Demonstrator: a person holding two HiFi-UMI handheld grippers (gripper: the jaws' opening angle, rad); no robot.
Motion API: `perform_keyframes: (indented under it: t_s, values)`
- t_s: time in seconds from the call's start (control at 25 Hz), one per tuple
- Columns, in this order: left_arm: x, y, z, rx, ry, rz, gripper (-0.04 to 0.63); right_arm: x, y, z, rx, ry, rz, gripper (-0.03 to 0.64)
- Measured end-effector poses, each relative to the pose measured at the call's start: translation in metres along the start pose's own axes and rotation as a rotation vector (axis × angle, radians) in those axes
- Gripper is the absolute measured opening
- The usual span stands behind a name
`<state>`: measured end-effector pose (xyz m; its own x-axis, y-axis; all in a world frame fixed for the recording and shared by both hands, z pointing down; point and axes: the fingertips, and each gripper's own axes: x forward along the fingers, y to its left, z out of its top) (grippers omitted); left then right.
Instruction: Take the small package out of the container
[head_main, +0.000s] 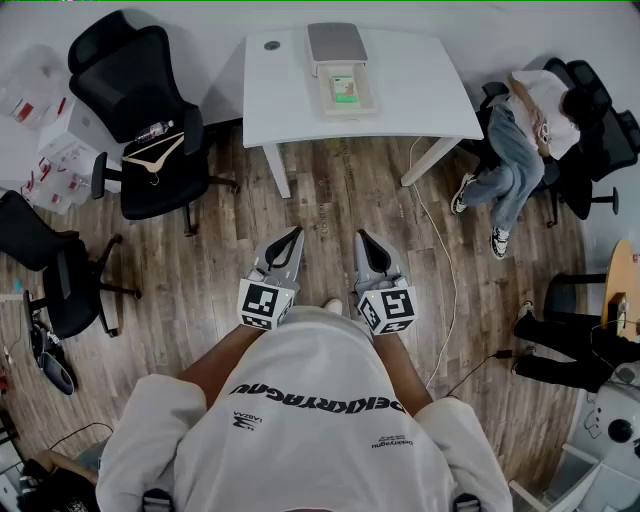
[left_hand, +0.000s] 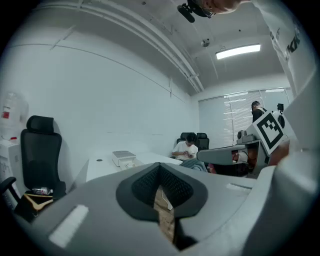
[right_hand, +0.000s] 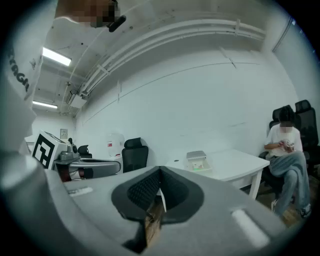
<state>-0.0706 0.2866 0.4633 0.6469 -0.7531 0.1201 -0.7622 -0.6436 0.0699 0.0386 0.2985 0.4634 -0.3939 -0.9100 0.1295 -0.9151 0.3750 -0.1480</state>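
On the white table (head_main: 420, 95) ahead stands an open cream container (head_main: 345, 90) with its grey lid (head_main: 336, 42) tipped back. A small package (head_main: 344, 88) with a green label lies inside it. I hold both grippers low in front of my body, well short of the table. The left gripper (head_main: 296, 233) and the right gripper (head_main: 362, 237) point toward the table, both shut and empty. The left gripper view shows its closed jaws (left_hand: 160, 166) and the container (left_hand: 124, 158) far off. The right gripper view shows its shut jaws (right_hand: 160, 170) and the container (right_hand: 196, 161).
Black office chairs (head_main: 150, 120) stand at the left, one carrying a hanger and a bottle. A person (head_main: 525, 140) sits at the table's right end. A white cable (head_main: 440, 250) runs across the wooden floor. White boxes (head_main: 50, 140) are stacked at far left.
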Motion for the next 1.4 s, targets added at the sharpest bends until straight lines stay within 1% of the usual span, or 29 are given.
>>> perform_keyframes:
  t_s: [0.36,0.68,0.84,1.08,1.16,1.4]
  values:
    - [0.006,-0.01,-0.001,-0.009,0.0,0.017,0.0,-0.007,-0.013,0.001,-0.01,-0.012,0.004,-0.002]
    - [0.01,-0.022,0.0,0.0,0.005,0.052,0.0,-0.017,-0.029,0.006,-0.024,-0.027,-0.002,-0.002]
    - [0.012,-0.031,-0.002,0.012,-0.001,0.073,0.0,-0.021,-0.034,0.007,-0.014,-0.045,0.024,-0.003]
    - [0.008,-0.045,-0.011,0.023,0.011,0.119,0.0,-0.033,-0.037,0.006,-0.035,-0.058,0.069,-0.003]
    - [0.007,-0.046,-0.011,0.032,0.001,0.133,0.0,-0.036,-0.039,0.005,-0.036,-0.057,0.076,-0.003]
    - [0.008,-0.054,-0.012,0.042,-0.004,0.126,0.0,-0.037,-0.038,0.003,-0.027,-0.057,0.084,-0.003]
